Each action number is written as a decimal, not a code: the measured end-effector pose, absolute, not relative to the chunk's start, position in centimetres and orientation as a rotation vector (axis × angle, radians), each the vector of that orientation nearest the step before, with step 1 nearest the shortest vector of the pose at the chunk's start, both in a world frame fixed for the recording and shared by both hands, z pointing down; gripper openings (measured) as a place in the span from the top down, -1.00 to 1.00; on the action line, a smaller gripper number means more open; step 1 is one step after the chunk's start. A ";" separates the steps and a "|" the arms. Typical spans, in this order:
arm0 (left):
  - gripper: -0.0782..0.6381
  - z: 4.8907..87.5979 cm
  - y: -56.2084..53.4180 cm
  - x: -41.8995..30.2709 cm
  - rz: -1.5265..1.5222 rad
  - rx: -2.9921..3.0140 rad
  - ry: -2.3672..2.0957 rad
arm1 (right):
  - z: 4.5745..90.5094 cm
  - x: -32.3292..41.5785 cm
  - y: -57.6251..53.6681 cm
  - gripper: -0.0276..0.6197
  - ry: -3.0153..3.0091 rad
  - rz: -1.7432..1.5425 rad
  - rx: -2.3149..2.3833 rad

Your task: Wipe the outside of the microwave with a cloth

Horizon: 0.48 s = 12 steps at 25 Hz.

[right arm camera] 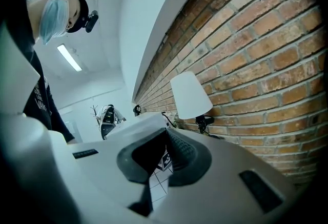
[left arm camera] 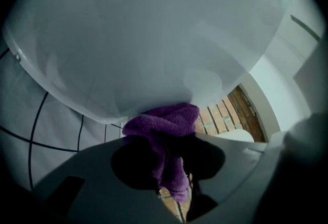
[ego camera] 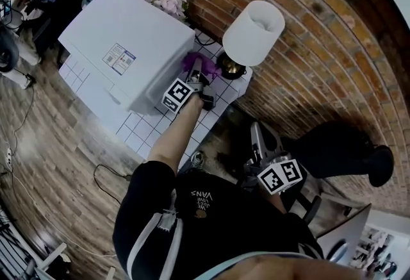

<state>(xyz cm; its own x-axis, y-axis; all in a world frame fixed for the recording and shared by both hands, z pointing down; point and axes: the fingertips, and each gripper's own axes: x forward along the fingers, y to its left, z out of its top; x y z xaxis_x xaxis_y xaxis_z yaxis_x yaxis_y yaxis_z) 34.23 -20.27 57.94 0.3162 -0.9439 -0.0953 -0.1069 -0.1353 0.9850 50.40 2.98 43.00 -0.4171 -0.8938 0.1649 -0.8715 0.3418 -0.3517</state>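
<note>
The white microwave (ego camera: 122,41) stands on a white tiled counter (ego camera: 144,128). My left gripper (ego camera: 197,72) is shut on a purple cloth (ego camera: 191,61) and holds it against the microwave's right side, near the brick wall. In the left gripper view the cloth (left arm camera: 164,123) bunches between the jaws of the left gripper (left arm camera: 169,166), with its top pressed to the microwave's (left arm camera: 143,38) pale panel. My right gripper (ego camera: 257,133) hangs low beside the person's body, off the counter, shut with nothing in it. In the right gripper view the right gripper (right arm camera: 163,154) points toward the counter.
A lamp with a white shade (ego camera: 254,32) stands on the counter's right end, close behind the cloth; it shows as the lamp (right arm camera: 189,96) by the brick wall (right arm camera: 266,59). Pink flowers (ego camera: 168,0) sit behind the microwave. A cable (ego camera: 109,173) lies on the wood floor.
</note>
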 end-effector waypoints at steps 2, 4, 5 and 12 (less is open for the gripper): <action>0.41 58.0 -20.6 34.5 -0.979 1.524 -1.002 | 43.0 50.6 3.1 0.91 2.520 -0.609 -1.674; 0.41 58.0 -20.4 34.7 -0.968 1.536 -0.994 | 43.0 50.4 3.1 0.91 2.518 -0.611 -1.675; 0.41 57.9 -20.2 34.8 -0.960 1.545 -0.986 | 43.0 50.2 3.1 0.91 2.519 -0.611 -1.671; 0.41 57.6 -14.2 33.5 -0.941 1.554 -0.922 | 42.9 46.8 2.7 0.91 2.581 -0.621 -1.568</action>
<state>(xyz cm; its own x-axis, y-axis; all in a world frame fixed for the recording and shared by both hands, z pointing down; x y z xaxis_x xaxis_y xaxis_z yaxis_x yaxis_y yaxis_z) 33.48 -14.17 57.62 0.3937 -0.9130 -0.1068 -0.0881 -0.1531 0.9843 46.81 2.72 42.95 -0.4813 -0.8626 0.1558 -0.8391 0.4020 -0.3664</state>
